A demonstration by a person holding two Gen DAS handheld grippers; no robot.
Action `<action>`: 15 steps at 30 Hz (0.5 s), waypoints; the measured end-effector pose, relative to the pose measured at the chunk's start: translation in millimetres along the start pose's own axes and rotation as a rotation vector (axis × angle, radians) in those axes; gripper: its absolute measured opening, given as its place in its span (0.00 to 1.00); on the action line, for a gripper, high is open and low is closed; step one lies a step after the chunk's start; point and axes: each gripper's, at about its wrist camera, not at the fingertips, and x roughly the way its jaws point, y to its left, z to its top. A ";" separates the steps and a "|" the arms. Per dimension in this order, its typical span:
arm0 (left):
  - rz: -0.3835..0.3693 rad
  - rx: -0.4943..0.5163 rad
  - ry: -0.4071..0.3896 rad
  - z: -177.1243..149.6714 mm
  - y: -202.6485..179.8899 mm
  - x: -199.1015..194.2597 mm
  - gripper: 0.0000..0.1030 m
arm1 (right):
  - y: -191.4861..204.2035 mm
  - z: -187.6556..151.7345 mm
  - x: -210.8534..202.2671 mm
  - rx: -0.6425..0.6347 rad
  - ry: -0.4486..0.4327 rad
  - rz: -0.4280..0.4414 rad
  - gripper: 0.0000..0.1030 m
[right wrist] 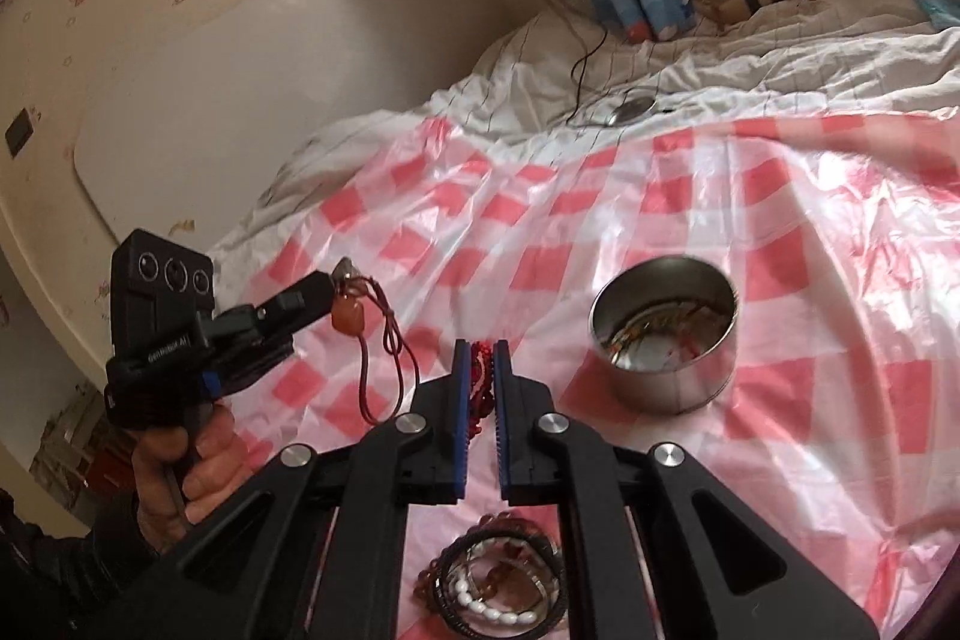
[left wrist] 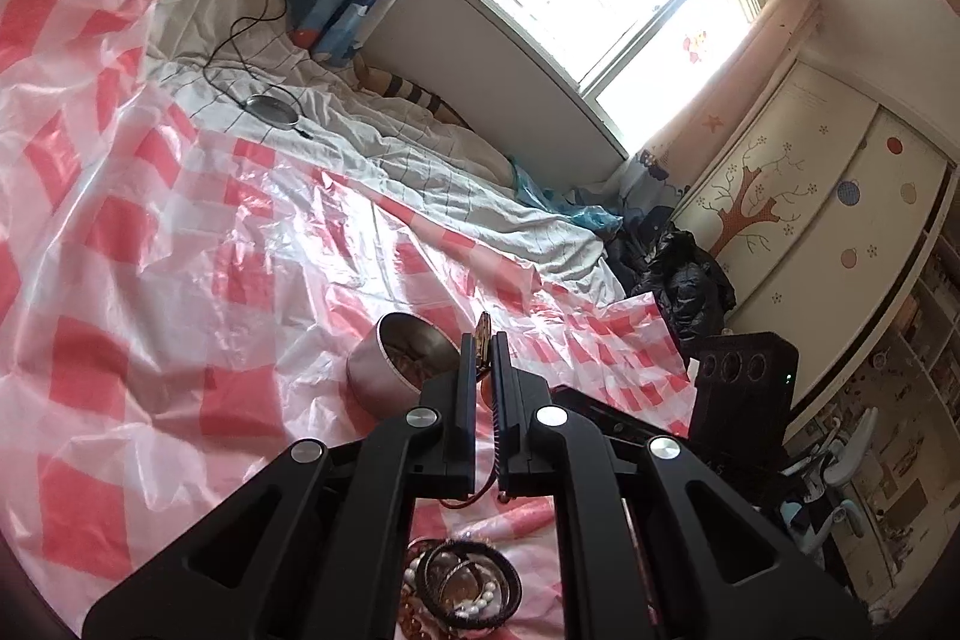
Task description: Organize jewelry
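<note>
Both grippers carry a piece toward the metal tin (right wrist: pixel 666 334) on the bed's checked plastic sheet (right wrist: pixel 780 196). The right gripper (right wrist: pixel 482 346) has its fingers clamped on a red beaded piece (right wrist: pixel 480 376), short of the tin; the left gripper (right wrist: pixel 333 283), farther from it, pinches a corded orange pendant (right wrist: pixel 350 316). Best to bring each piece directly above the tin's mouth before letting go, cord gathered; the remaining bracelets (right wrist: pixel 498 589) lie nearer than the tin.

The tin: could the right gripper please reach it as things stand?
Probably yes. The right gripper, shut on red beads, has only bare checked sheet between it and the open tin; the left gripper is off to the other side.
</note>
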 end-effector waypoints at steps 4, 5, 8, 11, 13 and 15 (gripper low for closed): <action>0.004 0.061 0.041 14.2 -12.2 46.8 0.04 | -19.2 25.6 -20.0 0.032 -0.114 -0.066 0.08; 0.007 0.067 0.054 16.9 -13.5 59.5 0.04 | -25.7 29.2 -22.8 0.044 -0.138 -0.081 0.08; 0.042 0.112 0.105 21.2 -15.2 102.8 0.04 | -50.3 35.5 -26.8 0.101 -0.191 -0.105 0.08; 0.114 0.177 0.232 16.5 -13.5 152.2 0.05 | -73.8 37.3 -15.4 0.151 -0.189 -0.115 0.08; 0.187 0.190 0.260 13.6 -8.0 164.0 0.07 | -83.9 39.3 -3.0 0.155 -0.165 -0.136 0.08; 0.223 0.131 0.255 18.8 2.0 159.1 0.16 | -93.1 43.3 12.9 0.161 -0.145 -0.150 0.08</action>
